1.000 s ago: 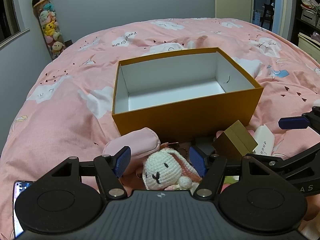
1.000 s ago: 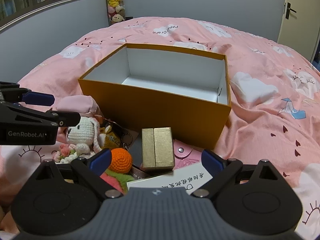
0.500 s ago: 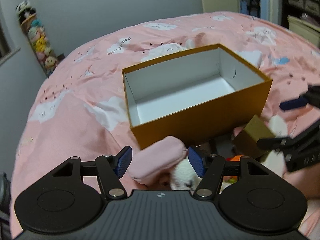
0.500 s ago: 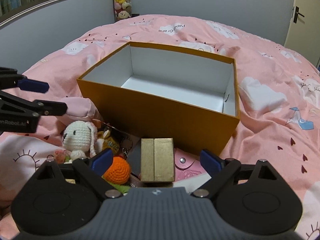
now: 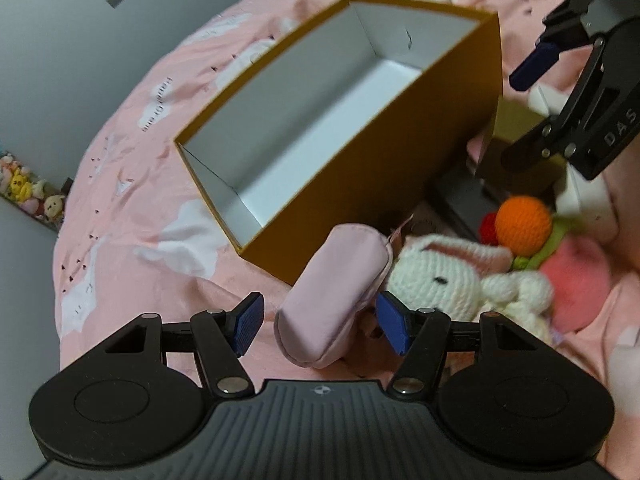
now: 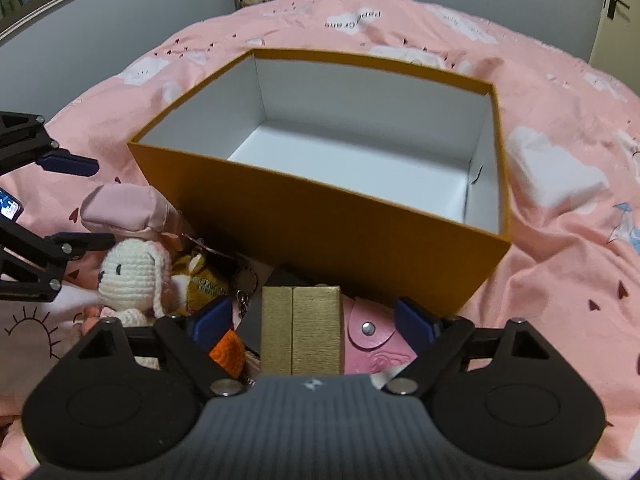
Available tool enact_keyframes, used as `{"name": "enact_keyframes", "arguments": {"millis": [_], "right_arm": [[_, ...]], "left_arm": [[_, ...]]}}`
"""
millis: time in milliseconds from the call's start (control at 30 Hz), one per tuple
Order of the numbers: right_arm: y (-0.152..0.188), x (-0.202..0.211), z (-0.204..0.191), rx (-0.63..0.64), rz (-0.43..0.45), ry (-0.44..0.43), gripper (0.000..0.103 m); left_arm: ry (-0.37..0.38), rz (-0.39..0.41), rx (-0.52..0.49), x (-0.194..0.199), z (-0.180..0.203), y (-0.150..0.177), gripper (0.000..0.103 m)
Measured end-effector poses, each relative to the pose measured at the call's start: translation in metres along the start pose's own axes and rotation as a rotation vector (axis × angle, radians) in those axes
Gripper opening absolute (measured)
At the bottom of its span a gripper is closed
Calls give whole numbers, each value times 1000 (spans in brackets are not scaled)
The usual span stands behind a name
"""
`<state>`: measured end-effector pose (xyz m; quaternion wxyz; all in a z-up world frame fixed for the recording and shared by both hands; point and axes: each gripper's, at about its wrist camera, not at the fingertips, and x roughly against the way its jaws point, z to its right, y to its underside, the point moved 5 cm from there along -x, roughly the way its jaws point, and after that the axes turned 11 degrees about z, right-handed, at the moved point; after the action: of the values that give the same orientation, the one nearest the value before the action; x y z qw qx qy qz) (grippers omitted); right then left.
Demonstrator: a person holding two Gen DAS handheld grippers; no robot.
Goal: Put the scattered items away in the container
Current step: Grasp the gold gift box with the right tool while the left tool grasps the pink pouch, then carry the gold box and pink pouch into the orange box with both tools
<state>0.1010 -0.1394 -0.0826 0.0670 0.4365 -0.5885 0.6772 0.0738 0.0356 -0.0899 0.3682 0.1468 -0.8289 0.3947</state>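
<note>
box (image 6: 320, 236): matt card | rabbit (image 5: 436, 276): crochet yarn | pouch (image 5: 332, 296): smooth cloth

The left wrist view looks forward, tilted, along its spread jaws, close over a pink pouch (image 5: 334, 292) lying between them. The right wrist view faces level, close over a gold box (image 6: 301, 330) between its jaws. Both share the orange container (image 5: 384, 176) (image 6: 320, 236) ahead and the crochet rabbit (image 5: 440, 272) (image 6: 130, 276).

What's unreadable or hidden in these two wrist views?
- Dark flat item: right wrist view, mostly hidden under the gold box.
- Pink snap wallet: cut off by the right claw body.
- Keychain tag text: too small.
- White card: left wrist view, blurred, partly behind the right claw.
</note>
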Motion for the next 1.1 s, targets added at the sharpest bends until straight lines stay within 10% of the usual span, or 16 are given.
{"name": "enact_keyframes", "arguments": {"millis": [400,1100], "right_arm": [[6,-19,3,-31,-78,-43,52],[-9,21,-6,-3,46,-74,51]], "left_arm": [[26,-36,32,-19,-10,3,53],[-44,32,93,23,-13,-14,34]]}}
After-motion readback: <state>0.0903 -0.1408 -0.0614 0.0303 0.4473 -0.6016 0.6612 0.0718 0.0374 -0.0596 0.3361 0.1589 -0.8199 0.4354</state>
